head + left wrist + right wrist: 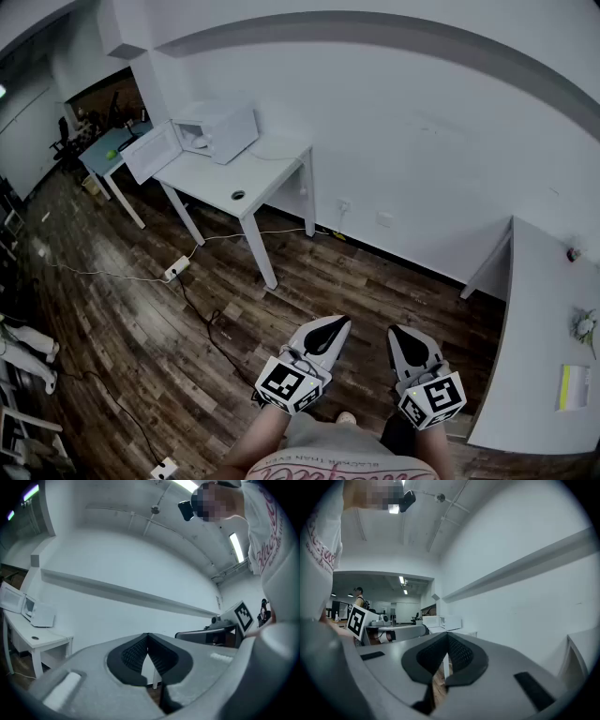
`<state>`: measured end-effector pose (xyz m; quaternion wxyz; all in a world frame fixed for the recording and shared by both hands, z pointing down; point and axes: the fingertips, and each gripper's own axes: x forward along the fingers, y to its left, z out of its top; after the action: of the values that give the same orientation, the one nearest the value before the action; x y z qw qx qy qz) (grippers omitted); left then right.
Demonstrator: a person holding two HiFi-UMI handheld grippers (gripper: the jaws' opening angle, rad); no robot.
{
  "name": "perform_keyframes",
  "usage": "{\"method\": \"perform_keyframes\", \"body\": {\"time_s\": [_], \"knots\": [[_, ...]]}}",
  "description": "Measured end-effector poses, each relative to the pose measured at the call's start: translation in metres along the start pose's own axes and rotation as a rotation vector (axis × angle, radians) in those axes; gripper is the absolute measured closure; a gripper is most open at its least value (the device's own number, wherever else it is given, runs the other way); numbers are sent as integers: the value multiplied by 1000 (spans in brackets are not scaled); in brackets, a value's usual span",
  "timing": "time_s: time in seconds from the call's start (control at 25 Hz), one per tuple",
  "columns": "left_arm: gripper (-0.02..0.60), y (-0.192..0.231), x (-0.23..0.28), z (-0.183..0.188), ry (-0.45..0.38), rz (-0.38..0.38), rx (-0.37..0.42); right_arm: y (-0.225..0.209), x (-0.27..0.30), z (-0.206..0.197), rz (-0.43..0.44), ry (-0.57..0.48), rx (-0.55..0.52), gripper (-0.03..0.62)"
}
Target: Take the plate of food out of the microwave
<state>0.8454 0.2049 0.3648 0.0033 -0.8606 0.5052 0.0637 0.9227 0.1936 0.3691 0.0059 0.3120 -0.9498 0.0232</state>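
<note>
Nearest, the left gripper (335, 322) and then the right gripper (402, 331) hang low over the wooden floor (141, 328), each with jaws together on nothing. The task seems not begun: the microwave (217, 129) stands far off on a white table (246, 184) with its door open, and no plate is visible.

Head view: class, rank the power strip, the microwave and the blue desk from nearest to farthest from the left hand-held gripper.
1. Power strip, on the floor, ahead-left of the left hand-held gripper.
2. Microwave, on the white table.
3. Blue desk, beyond that, far left.
</note>
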Motion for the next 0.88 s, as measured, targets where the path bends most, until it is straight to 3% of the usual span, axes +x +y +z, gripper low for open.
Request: {"method": "perform_keyframes", "body": {"time_s": [0.32, 0.72, 0.88], "knots": [[577, -1, -8, 4, -21, 16, -16, 10, 5, -7, -9, 56, -88, 582], [577, 40, -60, 11, -30, 96, -36, 56, 38, -7, 14, 70, -85, 582], [577, 74, -99, 20, -46, 170, -30, 93, 66, 4, 101, 15, -34, 582]]}}
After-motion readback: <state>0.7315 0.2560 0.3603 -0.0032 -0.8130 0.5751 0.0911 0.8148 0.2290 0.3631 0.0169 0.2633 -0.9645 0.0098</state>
